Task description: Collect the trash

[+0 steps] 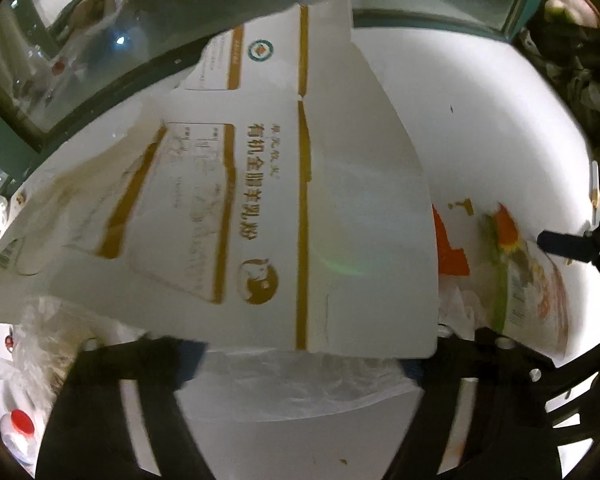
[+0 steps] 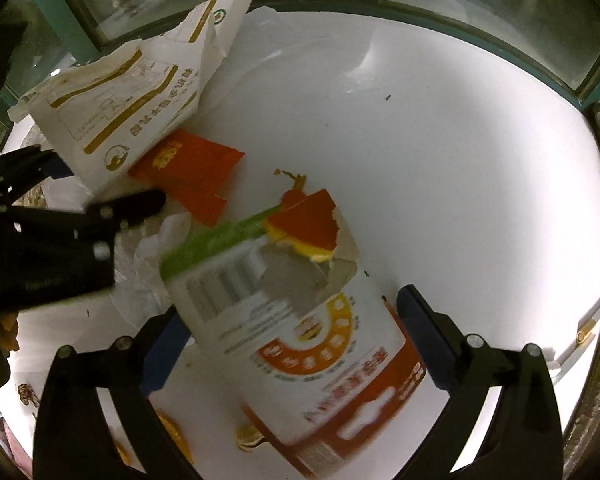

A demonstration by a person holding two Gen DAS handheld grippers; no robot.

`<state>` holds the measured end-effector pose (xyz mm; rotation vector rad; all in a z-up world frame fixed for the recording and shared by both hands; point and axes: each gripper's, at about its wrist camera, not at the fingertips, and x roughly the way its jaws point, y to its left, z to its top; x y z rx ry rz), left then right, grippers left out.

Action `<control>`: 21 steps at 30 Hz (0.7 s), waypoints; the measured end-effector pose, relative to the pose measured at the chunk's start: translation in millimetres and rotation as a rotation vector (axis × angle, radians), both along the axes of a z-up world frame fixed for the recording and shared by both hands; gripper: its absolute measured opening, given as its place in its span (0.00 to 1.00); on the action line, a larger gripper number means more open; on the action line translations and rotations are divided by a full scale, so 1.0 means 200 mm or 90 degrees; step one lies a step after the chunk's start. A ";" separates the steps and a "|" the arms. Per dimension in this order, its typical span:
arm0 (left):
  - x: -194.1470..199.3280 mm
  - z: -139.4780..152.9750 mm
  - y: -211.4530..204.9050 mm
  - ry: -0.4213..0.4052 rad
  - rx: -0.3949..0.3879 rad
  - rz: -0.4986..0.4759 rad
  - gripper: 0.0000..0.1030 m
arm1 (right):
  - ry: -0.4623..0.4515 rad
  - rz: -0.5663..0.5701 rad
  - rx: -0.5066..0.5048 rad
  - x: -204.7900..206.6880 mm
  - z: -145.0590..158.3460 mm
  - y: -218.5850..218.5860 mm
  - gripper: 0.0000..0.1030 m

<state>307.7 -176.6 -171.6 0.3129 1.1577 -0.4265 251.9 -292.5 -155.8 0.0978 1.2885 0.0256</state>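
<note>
A large flattened white carton with gold stripes (image 1: 268, 184) stands tilted above the white table, its lower edge between the fingers of my left gripper (image 1: 300, 364); the jaws are wide apart. It also shows in the right wrist view (image 2: 140, 96), with the left gripper (image 2: 112, 200) at its lower edge. A torn white, red and green food box (image 2: 300, 320) lies between the open fingers of my right gripper (image 2: 296, 332), which do not clearly press it. That box shows in the left wrist view (image 1: 528, 280), with a right fingertip (image 1: 564, 244) beside it.
Torn red card pieces (image 2: 192, 172) and crumpled clear plastic (image 2: 148, 256) lie between the two cartons. A bottle with a red cap (image 1: 20, 424) and plastic bags (image 1: 40, 344) sit at the left. A glass-and-teal frame (image 2: 460, 28) borders the round white table (image 2: 460, 160).
</note>
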 end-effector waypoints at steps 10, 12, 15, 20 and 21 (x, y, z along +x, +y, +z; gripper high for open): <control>-0.05 0.07 0.01 -0.021 -0.016 -0.008 0.27 | -0.001 -0.025 0.020 -0.04 0.02 -0.02 0.88; -0.08 0.08 0.01 -0.027 -0.017 -0.019 0.27 | -0.004 -0.032 0.033 -0.06 0.03 -0.07 0.83; -0.10 0.12 0.05 -0.033 -0.026 -0.032 0.27 | -0.005 -0.041 0.049 -0.08 0.06 -0.10 0.80; -0.14 0.16 0.09 -0.030 -0.037 -0.034 0.27 | -0.008 -0.046 0.077 -0.14 0.11 -0.15 0.76; -0.15 0.17 0.09 -0.028 -0.041 -0.032 0.27 | -0.007 -0.048 0.084 -0.15 0.12 -0.17 0.76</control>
